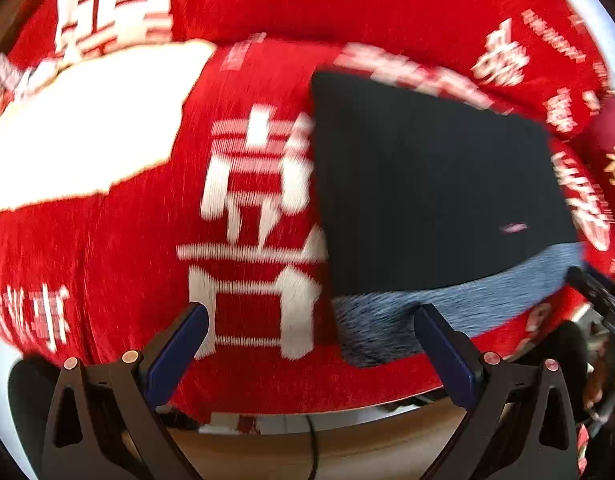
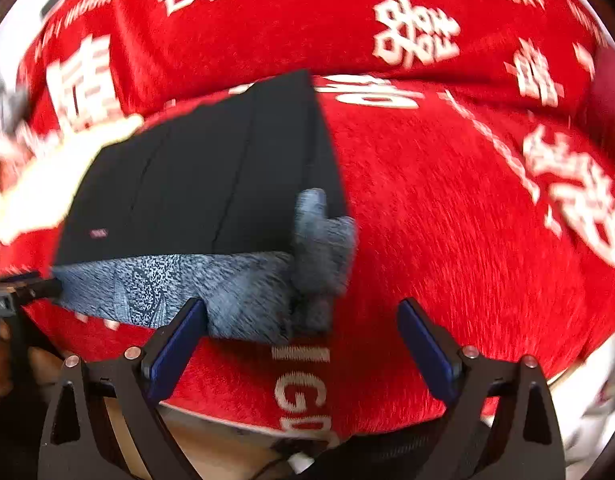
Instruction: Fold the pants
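Black pants (image 1: pixel 435 184) lie folded into a flat rectangle on a red cloth with white lettering (image 1: pixel 247 92). Their grey fuzzy lining (image 1: pixel 447 304) shows along the near edge. In the right wrist view the pants (image 2: pixel 211 176) lie at centre left, with the grey lining (image 2: pixel 235 296) along the near edge and curling up at the right corner. My left gripper (image 1: pixel 311 320) is open and empty, just in front of the pants' near left corner. My right gripper (image 2: pixel 301 314) is open and empty, in front of the near right corner.
The red cloth (image 2: pixel 447 200) covers the whole work surface and hangs over its near edge. A bright white patch (image 1: pixel 83 128) lies on the cloth at left. The other gripper's tip (image 2: pixel 23 288) shows at the left edge. A cable (image 1: pixel 311 440) hangs below.
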`<act>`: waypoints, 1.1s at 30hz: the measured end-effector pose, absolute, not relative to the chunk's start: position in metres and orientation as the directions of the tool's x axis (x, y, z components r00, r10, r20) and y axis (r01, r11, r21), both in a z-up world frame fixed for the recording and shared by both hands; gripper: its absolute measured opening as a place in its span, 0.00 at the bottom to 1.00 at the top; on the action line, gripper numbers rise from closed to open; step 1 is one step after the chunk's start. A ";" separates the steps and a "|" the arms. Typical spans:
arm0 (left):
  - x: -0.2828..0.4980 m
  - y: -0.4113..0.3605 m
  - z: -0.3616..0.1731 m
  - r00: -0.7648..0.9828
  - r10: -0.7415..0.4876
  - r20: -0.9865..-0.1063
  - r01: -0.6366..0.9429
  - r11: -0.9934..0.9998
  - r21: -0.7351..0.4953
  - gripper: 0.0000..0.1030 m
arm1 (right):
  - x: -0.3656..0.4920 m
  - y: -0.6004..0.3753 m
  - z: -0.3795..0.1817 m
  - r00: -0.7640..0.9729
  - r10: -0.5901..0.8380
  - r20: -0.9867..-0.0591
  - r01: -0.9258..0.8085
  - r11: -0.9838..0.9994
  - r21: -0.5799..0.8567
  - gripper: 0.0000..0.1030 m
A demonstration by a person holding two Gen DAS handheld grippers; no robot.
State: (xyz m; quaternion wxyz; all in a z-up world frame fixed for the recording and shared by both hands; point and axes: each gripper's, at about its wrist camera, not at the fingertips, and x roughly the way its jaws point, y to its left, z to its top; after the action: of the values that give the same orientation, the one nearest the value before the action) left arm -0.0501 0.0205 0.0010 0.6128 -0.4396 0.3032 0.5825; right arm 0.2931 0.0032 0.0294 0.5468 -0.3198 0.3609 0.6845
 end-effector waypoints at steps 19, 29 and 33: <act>-0.096 0.174 -0.010 0.030 0.325 -0.945 -0.891 -0.420 -0.173 1.00 | 0.224 0.046 0.067 -0.206 0.587 -0.783 -0.973 -0.207 0.100 0.95; -0.088 0.117 -0.001 0.246 0.379 -0.892 -0.905 -0.238 -0.351 1.00 | 0.282 0.046 0.055 -0.248 0.550 -0.798 -0.968 -0.120 0.218 0.95; -0.060 0.096 -0.009 0.338 0.365 -0.868 -0.905 -0.126 -0.405 1.00 | 0.290 0.060 0.035 -0.356 0.472 -0.807 -0.933 -0.130 0.335 0.95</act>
State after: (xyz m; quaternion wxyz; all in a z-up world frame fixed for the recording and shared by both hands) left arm -0.0603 0.0961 -0.0093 0.6123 -0.5421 0.2491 0.5188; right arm 0.2897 0.0603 0.0355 0.5001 -0.2684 0.4298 0.7022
